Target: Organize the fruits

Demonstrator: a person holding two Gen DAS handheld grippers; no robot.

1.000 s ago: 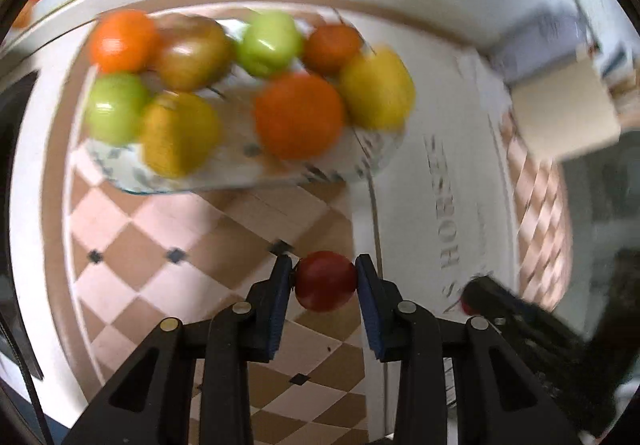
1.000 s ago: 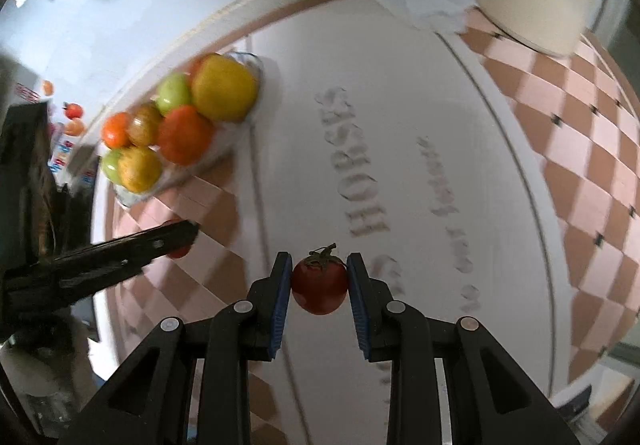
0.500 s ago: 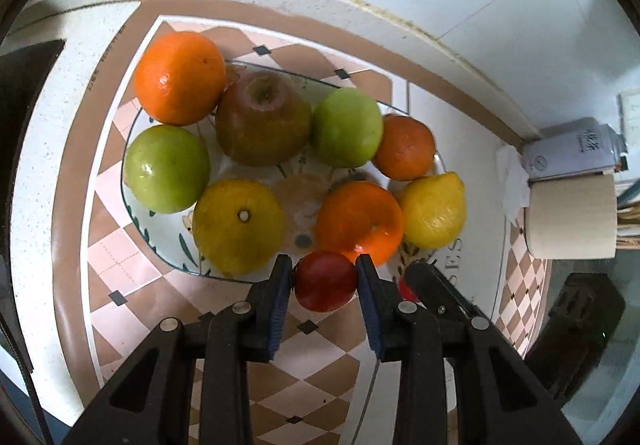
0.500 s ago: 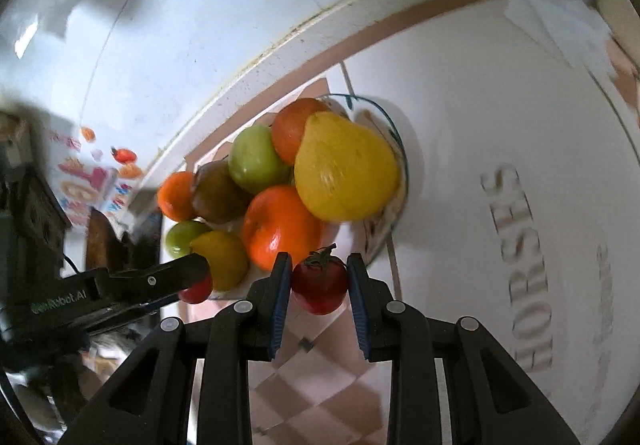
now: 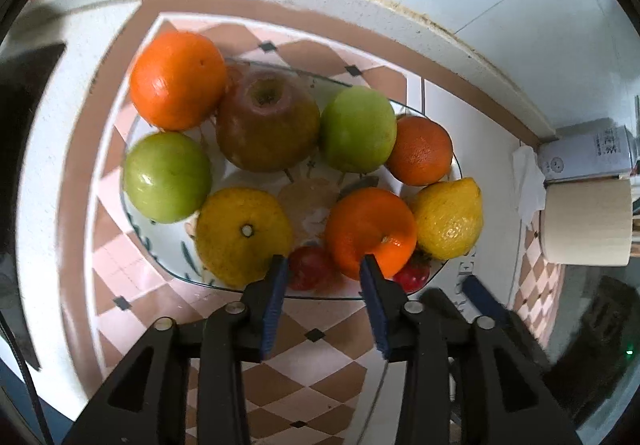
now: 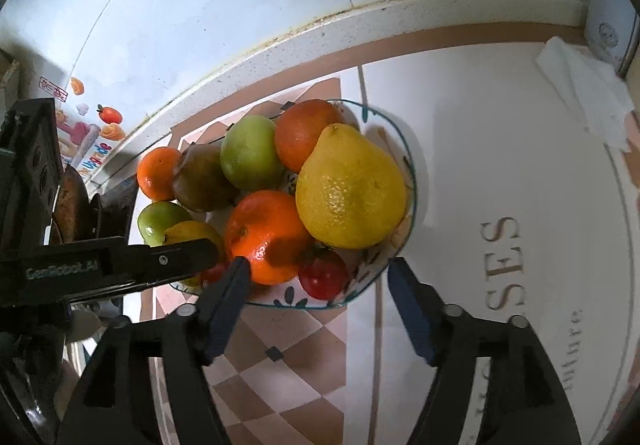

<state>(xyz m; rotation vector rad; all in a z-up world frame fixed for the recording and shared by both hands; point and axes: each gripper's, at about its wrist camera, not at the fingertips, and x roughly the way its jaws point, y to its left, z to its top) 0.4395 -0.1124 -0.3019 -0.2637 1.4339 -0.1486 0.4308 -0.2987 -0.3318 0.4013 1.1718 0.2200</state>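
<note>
Tomatoes (image 5: 310, 269) (image 6: 323, 273) lie in the bowl (image 6: 408, 165) at lower centre, both the left gripper (image 5: 322, 277) and right gripper (image 6: 318, 279) released, so each should back straight out without nudging the oranges.

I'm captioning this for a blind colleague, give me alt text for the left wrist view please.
The open left gripper hovers at the near rim of a glass fruit bowl, with a small red tomato lying in the bowl between its fingers. The bowl holds oranges, green apples, a brownish apple and a lemon on a checkered counter.
</note>
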